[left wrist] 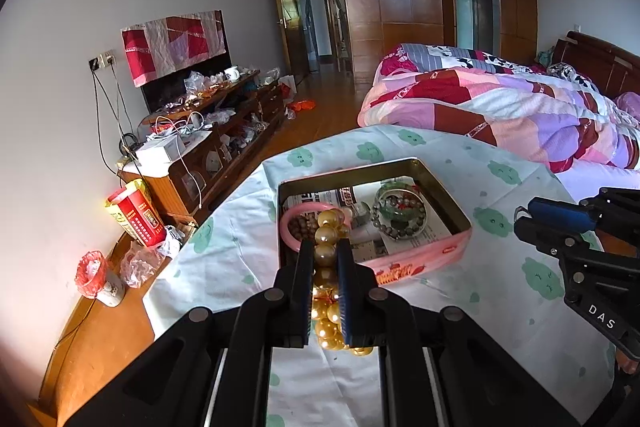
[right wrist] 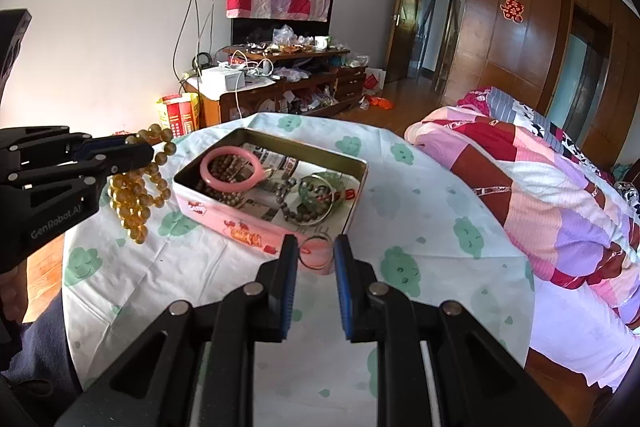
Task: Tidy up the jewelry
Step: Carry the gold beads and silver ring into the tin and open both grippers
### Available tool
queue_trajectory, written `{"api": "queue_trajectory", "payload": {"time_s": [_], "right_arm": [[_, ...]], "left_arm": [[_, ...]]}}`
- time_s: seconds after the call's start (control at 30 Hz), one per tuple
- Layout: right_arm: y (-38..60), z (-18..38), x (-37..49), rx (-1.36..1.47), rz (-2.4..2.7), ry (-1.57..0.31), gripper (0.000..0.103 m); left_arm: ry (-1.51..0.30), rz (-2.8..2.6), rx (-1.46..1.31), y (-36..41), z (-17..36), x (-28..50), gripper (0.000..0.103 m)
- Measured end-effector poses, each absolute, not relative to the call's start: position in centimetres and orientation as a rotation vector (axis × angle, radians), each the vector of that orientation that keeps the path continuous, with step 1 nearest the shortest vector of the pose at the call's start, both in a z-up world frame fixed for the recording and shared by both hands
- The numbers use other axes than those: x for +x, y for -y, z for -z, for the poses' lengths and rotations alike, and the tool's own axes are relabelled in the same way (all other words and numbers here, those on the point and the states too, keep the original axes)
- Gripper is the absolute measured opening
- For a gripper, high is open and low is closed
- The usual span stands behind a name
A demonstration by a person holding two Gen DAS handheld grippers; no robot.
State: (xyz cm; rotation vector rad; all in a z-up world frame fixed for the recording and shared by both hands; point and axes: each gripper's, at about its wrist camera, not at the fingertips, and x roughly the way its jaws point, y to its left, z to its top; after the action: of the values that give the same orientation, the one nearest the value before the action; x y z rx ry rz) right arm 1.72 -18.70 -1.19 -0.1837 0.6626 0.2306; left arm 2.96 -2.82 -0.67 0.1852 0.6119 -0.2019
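Note:
A pink tin box (left wrist: 436, 187) (right wrist: 224, 211) lined with newspaper sits on the round table. Inside lie a pink bangle (left wrist: 286, 223) (right wrist: 224, 185), brown bead strands (right wrist: 228, 163) and a green bangle with dark beads (left wrist: 396, 213) (right wrist: 316, 193). My left gripper (left wrist: 325, 251) (right wrist: 142, 151) is shut on a golden bead necklace (left wrist: 325, 255) (right wrist: 136, 191), held above the table at the box's near-left edge, beads hanging down. My right gripper (right wrist: 316, 247) is open and empty, just in front of a pink bangle (right wrist: 318, 255) on the cloth beside the box; it also shows in the left wrist view (left wrist: 528, 223).
The table carries a white cloth with green cloud prints (right wrist: 400, 267). A bed with a pink patchwork quilt (right wrist: 540, 179) lies to the right. A cluttered wooden TV cabinet (right wrist: 280, 75) stands against the far wall, with a red-yellow bag (left wrist: 134, 213) and a bin on the floor.

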Motion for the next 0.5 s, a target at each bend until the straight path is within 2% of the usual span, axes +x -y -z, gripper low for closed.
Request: {"api": "queue_trajectory", "payload": {"time_s": [0.5], "right_arm": [[18.9, 0.7, 3.2, -0.204, -0.215, -0.646, 0.021]], "left_arm": [[-0.601, 0.187, 0.220, 3.7, 0.3, 5.3, 0.010]]}}
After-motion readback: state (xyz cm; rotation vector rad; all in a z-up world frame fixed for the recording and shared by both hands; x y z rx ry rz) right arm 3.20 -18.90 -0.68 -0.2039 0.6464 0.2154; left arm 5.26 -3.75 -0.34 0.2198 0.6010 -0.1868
